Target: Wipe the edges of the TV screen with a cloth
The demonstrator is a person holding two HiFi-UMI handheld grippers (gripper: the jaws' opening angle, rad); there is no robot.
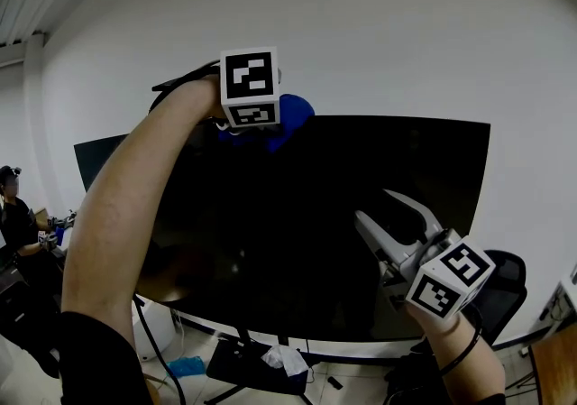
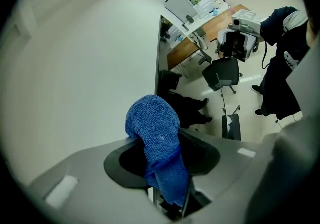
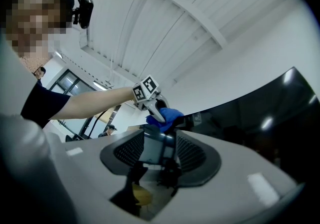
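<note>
Nearest the lens, the person's bare left forearm (image 1: 117,214) rises at the left of the head view and carries the left gripper (image 2: 167,178) up to the top edge of the wide black flat TV screen (image 1: 343,214). Its jaws are closed on a blue terry cloth (image 2: 155,133). A folded hump of the cloth sticks out past the jaw tips and lies against the thin top edge, left of that edge's middle, with the white wall (image 1: 406,24) behind.

The step in hand appears to be the pass along the top edge. To do it well, the hump, not the hard jaw tips, should be what bears on the bezel. The pressure should be light, and the stroke should run level along the edge to the corner so that no stretch is skipped. The grip should stay firm, since the cloth hangs loose below the jaws and could work free.

Further right, the right gripper (image 1: 372,205) hangs in front of the lower right of the screen, apart from the glass as far as can be judged. Its jaws stand well apart and nothing is between them.

Containers: none can be made out in any view. Below the screen a small blue object (image 1: 185,365) lies on the floor, and a pale crumpled wad (image 1: 284,360) rests on the dark stand base (image 1: 239,367). Neither can be identified.
</note>
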